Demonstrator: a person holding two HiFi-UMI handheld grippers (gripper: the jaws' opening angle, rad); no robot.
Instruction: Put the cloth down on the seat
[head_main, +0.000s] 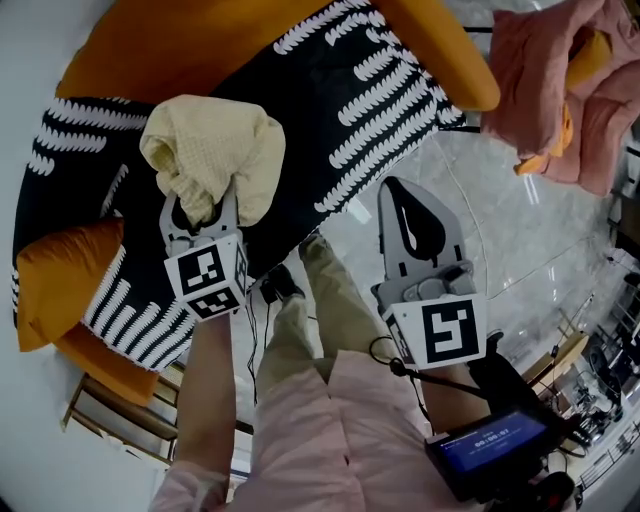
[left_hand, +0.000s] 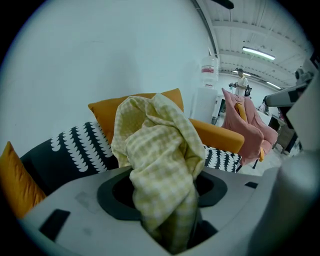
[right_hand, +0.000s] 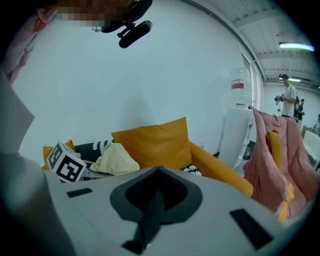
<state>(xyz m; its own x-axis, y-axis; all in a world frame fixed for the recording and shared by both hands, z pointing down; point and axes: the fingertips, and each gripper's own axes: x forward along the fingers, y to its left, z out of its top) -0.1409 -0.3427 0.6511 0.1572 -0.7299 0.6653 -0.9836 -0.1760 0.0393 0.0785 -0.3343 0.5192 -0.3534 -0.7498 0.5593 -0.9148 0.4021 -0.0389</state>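
Two tools, head view: the left hand-held gripper (head_main: 205, 208) pinches a bunched yellow checked cloth (head_main: 215, 145) over the black-and-white patterned seat (head_main: 340, 100) of an orange armchair (head_main: 440, 45). The right hand-held gripper (head_main: 396, 190) hangs beside the seat's edge.
Left gripper view: the jaws are clamped on the cloth (left_hand: 160, 160), which heaps up above them. The seat (left_hand: 75, 150) lies behind; whether they touch cannot be told.
Right gripper view: the right hand-held gripper (right_hand: 157, 185) has its jaws pressed together, with nothing between them. The cloth (right_hand: 116, 159) shows at left, before an orange back cushion (right_hand: 155, 142).
Far side: pink fabric (right_hand: 272, 160) is draped over another chair.
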